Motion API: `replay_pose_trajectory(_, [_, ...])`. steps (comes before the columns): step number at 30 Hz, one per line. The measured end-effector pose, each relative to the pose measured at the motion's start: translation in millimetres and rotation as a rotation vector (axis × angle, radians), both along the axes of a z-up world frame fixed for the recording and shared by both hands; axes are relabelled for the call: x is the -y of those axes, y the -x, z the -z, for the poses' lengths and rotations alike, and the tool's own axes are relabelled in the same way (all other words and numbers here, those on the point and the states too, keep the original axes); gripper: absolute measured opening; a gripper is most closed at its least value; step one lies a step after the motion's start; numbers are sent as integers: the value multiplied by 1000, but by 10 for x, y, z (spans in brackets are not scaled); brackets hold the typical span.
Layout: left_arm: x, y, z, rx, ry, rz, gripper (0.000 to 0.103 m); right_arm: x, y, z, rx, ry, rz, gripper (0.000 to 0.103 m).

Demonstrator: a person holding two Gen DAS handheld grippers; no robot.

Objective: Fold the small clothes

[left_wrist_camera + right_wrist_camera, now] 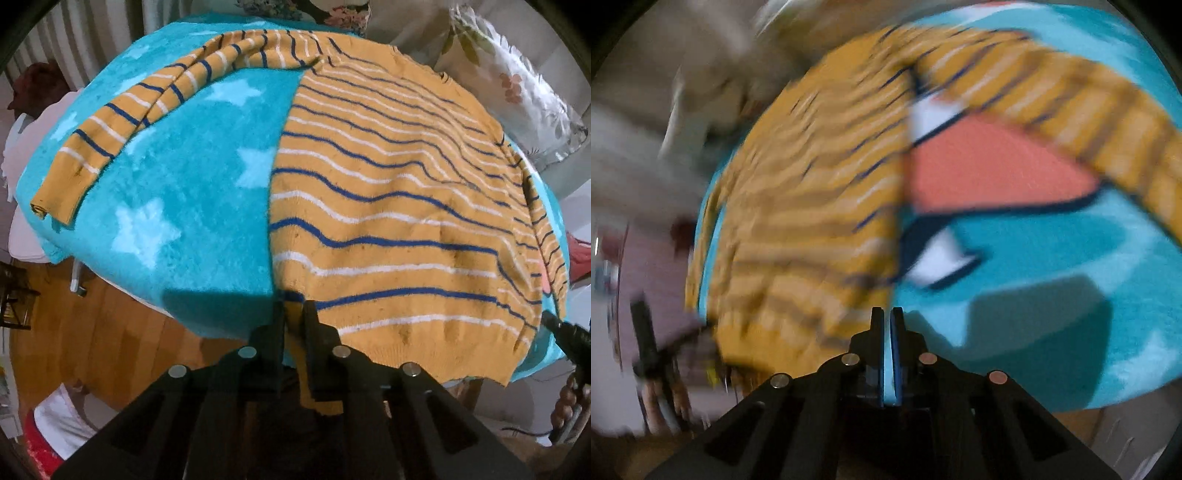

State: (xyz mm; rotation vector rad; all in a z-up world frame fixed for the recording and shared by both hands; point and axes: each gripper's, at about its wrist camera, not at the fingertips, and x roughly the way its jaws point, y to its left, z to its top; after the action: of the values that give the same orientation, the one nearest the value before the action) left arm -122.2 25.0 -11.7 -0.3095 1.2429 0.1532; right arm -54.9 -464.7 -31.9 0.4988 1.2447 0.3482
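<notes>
A yellow sweater (388, 221) with blue and white stripes lies flat on a turquoise star blanket (184, 229). Its left sleeve (147, 110) stretches out toward the blanket's edge. My left gripper (293, 314) is shut on the near left corner of the hem, and yellow knit hangs between its fingers. At the hem's right corner my right gripper (554, 323) shows only as a dark tip. The right wrist view is blurred. There the sweater (812, 203) lies to the left and its other sleeve (1071, 110) runs right. My right gripper (886, 317) is shut just beside the hem corner, with no cloth visible between its pads.
A pink, white and dark figure (990, 166) is printed on the blanket (1052, 258) under the right sleeve. A floral pillow (517, 92) lies behind the sweater. Wooden floor (110, 332) shows below the blanket's near edge. White bedding (22, 240) lies at the far left.
</notes>
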Motion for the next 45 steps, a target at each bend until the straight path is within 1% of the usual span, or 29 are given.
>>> replay_pose_trajectory(2, [-28, 15, -81, 21, -10, -8, 12, 349, -45, 16, 9, -5, 156, 5])
replay_pose_trajectory(3, [-27, 5, -121, 31, -17, -11, 12, 488, -54, 25, 14, 2, 213, 7])
replay_pose_trajectory(5, [-28, -46, -205, 51, -21, -16, 12, 803, -65, 65, 13, 9, 343, 13])
replay_pose_trajectory(6, [-16, -77, -244, 61, -15, -17, 14, 949, -63, 92, 10, 1, 405, 22])
replay_pose_trajectory(7, [7, -124, -289, 72, -10, -17, 20, 1083, -57, 124, 7, -7, 467, 32])
replay_pose_trajectory(8, [19, -153, -326, 81, -6, -16, 23, 1175, -55, 144, 9, -25, 507, 32])
replay_pose_trajectory(9, [41, -181, -359, 90, -3, -14, 30, 1275, -65, 176, 17, -65, 546, 32])
replay_pose_trajectory(10, [73, -217, -397, 102, 0, -13, 34, 1307, -87, 195, 20, -83, 566, 32])
replay_pose_trajectory(13, [161, -333, -466, 115, 7, 0, 34, 1415, -193, 214, 44, -110, 629, 32])
replay_pose_trajectory(15, [232, -411, -477, 115, -3, 7, 35, 1451, -313, 229, 57, -123, 672, 32])
replay_pose_trajectory(17, [295, -469, -496, 113, -8, 13, 35, 1558, -409, 219, 55, -136, 703, 10])
replay_pose_trajectory(18, [317, -491, -505, 112, -10, 14, 35, 1614, -449, 204, 57, -144, 715, 6])
replay_pose_trajectory(19, [341, -520, -516, 110, -14, 14, 35, 1673, -469, 172, 68, -149, 730, 6])
replay_pose_trajectory(21, [356, -551, -539, 112, -14, 17, 36, 1850, -481, 29, 106, -116, 758, 6])
replay_pose_trajectory(26, [337, -653, -555, 130, -5, 25, 36, 2320, -589, -605, 229, 74, 817, 5])
replay_pose_trajectory(29, [282, -722, -558, 137, 9, 27, 36, 2356, -764, -888, 280, 135, 788, 5])
replay_pose_trajectory(31, [225, -761, -555, 142, 22, 26, 36, 2177, -952, -1096, 313, 208, 732, 5])
replay_pose_trajectory(33, [153, -795, -556, 145, 26, 29, 36, 1946, -1089, -1230, 338, 234, 671, 5])
replay_pose_trajectory(36, [6, -832, -546, 148, 41, 28, 37, 1330, -1342, -1407, 375, 237, 539, 5])
replay_pose_trajectory(39, [-192, -850, -522, 146, 61, 23, 38, 513, -1602, -1485, 398, 219, 372, 5])
replay_pose_trajectory(40, [-273, -849, -513, 146, 69, 20, 38, 148, -1701, -1492, 402, 206, 299, 5])
replay_pose_trajectory(42, [-408, -840, -502, 146, 80, 15, 38, -498, -1847, -1475, 405, 196, 178, 5])
replay_pose_trajectory(45, [-646, -809, -493, 149, 91, 3, 41, -1372, -2012, -1384, 392, 177, 31, 5])
